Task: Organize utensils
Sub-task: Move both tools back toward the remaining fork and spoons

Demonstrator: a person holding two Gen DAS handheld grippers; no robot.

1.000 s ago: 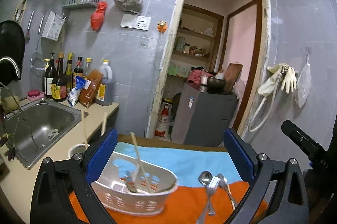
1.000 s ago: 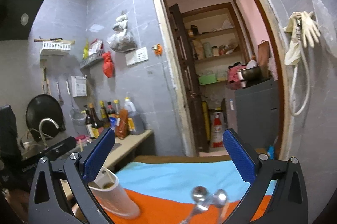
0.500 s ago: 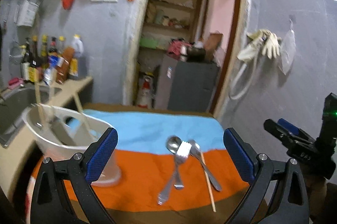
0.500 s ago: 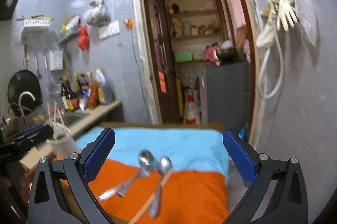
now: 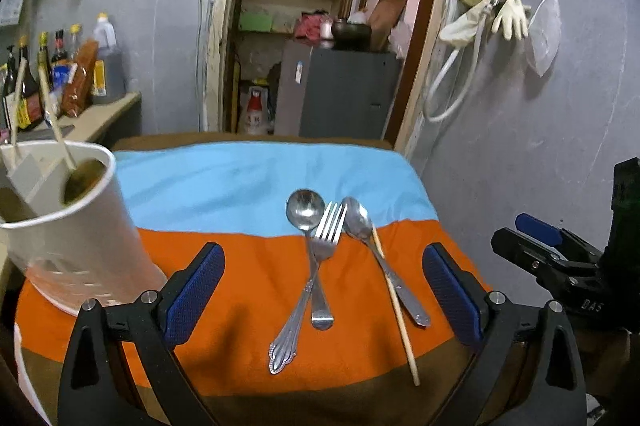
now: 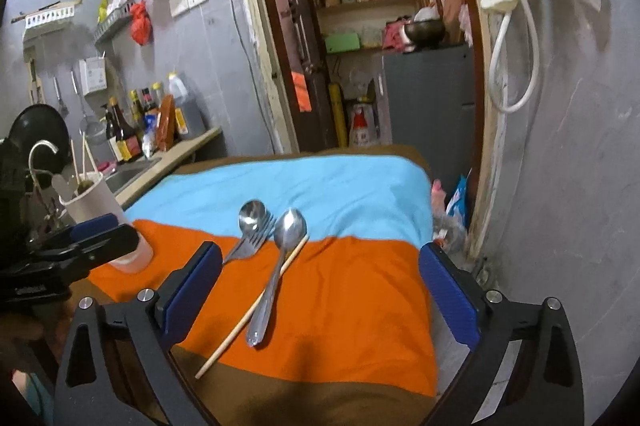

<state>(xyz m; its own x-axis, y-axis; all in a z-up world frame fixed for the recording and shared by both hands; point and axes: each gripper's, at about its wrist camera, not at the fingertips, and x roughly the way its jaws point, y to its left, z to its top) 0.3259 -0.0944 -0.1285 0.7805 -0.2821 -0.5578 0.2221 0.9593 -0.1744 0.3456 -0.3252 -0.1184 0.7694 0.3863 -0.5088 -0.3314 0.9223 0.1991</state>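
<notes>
On the blue and orange cloth (image 5: 240, 182) lie a round spoon (image 5: 305, 214), a fork (image 5: 326, 238) crossing it, an oval spoon (image 5: 360, 226) and a single wooden chopstick (image 5: 396, 306). A white utensil holder (image 5: 68, 226) with chopsticks in it stands at the left. My left gripper (image 5: 324, 294) is open and empty, hovering over the fork and spoons. My right gripper (image 6: 320, 290) is open and empty above the oval spoon (image 6: 280, 258) and chopstick (image 6: 248, 314); the fork (image 6: 250, 244) and holder (image 6: 100, 210) lie to its left.
A counter with a sink and sauce bottles (image 6: 132, 134) runs along the left. A doorway with a grey cabinet (image 5: 340, 90) is behind the table. The grey wall (image 5: 540, 130) with gloves and a hose is close on the right.
Both grippers have swung right and tilted down toward the table; the loose cutlery now sits between the fingers, and the holder has shifted to the left edge of the views.
</notes>
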